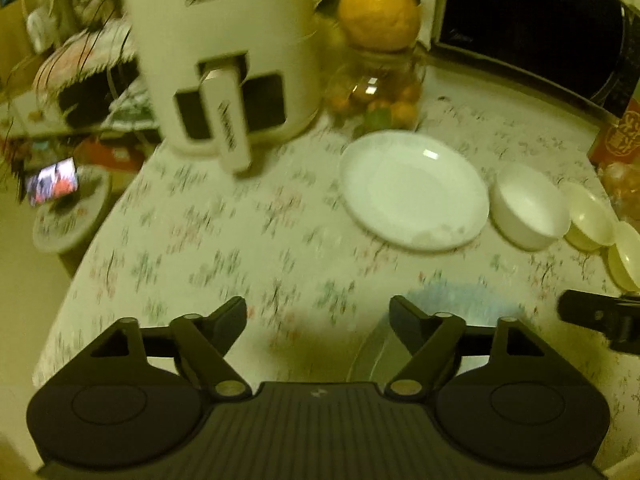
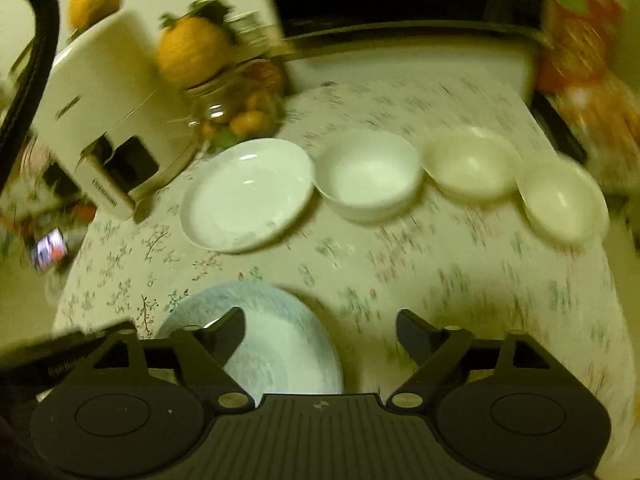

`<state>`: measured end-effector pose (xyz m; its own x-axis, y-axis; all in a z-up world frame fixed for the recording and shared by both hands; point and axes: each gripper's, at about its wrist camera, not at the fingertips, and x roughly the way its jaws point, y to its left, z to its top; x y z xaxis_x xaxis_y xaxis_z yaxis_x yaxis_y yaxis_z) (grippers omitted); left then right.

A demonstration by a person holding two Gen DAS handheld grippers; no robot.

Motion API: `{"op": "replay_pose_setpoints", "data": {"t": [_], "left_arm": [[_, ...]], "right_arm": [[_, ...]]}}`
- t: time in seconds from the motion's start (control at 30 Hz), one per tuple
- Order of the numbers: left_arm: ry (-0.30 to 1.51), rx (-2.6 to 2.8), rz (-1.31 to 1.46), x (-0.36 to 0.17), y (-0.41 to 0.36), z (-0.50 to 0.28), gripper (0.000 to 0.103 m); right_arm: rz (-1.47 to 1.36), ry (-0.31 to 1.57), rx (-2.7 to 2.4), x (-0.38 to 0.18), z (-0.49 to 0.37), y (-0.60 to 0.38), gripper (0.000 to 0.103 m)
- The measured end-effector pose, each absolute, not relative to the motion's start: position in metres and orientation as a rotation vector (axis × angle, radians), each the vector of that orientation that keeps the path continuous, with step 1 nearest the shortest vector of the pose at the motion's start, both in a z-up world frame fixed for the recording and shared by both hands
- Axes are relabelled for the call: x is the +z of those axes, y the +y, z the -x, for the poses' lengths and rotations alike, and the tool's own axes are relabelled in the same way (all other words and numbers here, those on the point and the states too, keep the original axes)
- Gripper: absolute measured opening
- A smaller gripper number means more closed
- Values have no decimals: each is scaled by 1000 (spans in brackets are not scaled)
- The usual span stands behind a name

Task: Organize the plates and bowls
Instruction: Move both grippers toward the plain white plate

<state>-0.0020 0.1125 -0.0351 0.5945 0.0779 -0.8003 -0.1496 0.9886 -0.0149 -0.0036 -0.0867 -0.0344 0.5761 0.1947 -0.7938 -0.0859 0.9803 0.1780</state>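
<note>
Both views blurred, so fine detail is soft. Left gripper (image 1: 318, 312) jaws wide apart, nothing between them, hovering above the floral tablecloth (image 1: 224, 240). Right gripper (image 2: 320, 326) also spread wide, nothing gripped; its left finger overlaps a pale blue patterned plate (image 2: 280, 332) at the near table edge, contact can't be confirmed. The same blue plate sits under the left gripper's right finger in the left wrist view, mostly hidden. Farther back, a row of dishes runs left to right: white plate (image 2: 248, 194), white bowl (image 2: 368, 174) just beside it and apparently touching its rim, then cream bowl (image 2: 472, 164), then a second cream bowl (image 2: 564, 200), each close to its neighbour. All upright, none stacked. Left wrist view shows the same row toward the right edge: white plate (image 1: 414, 190), white bowl (image 1: 530, 206), cream bowls partly cut off. Behind the row: white air fryer (image 1: 224, 56), glass jar of fruit (image 1: 376, 92) with a large orange citrus (image 1: 378, 12) on top, black microwave (image 1: 536, 24) at the back right. Right gripper's tip visible at the right edge of the left view.
</note>
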Motion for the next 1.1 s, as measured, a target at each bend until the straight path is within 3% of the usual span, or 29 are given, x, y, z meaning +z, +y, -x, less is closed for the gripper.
{"op": "replay_pose_setpoints", "data": {"t": [0.33, 0.6, 1.0, 1.1], "left_arm": [[962, 134, 131, -47, 131, -56, 77], [997, 141, 194, -65, 144, -79, 70], [1012, 132, 244, -84, 149, -103, 53], [1017, 124, 280, -89, 150, -106, 49]], "right_arm": [[-96, 1006, 183, -46, -64, -73, 90], [-161, 1054, 178, -63, -94, -72, 89], [-329, 1113, 211, -83, -119, -70, 80], [-368, 1121, 210, -87, -122, -72, 73]]}}
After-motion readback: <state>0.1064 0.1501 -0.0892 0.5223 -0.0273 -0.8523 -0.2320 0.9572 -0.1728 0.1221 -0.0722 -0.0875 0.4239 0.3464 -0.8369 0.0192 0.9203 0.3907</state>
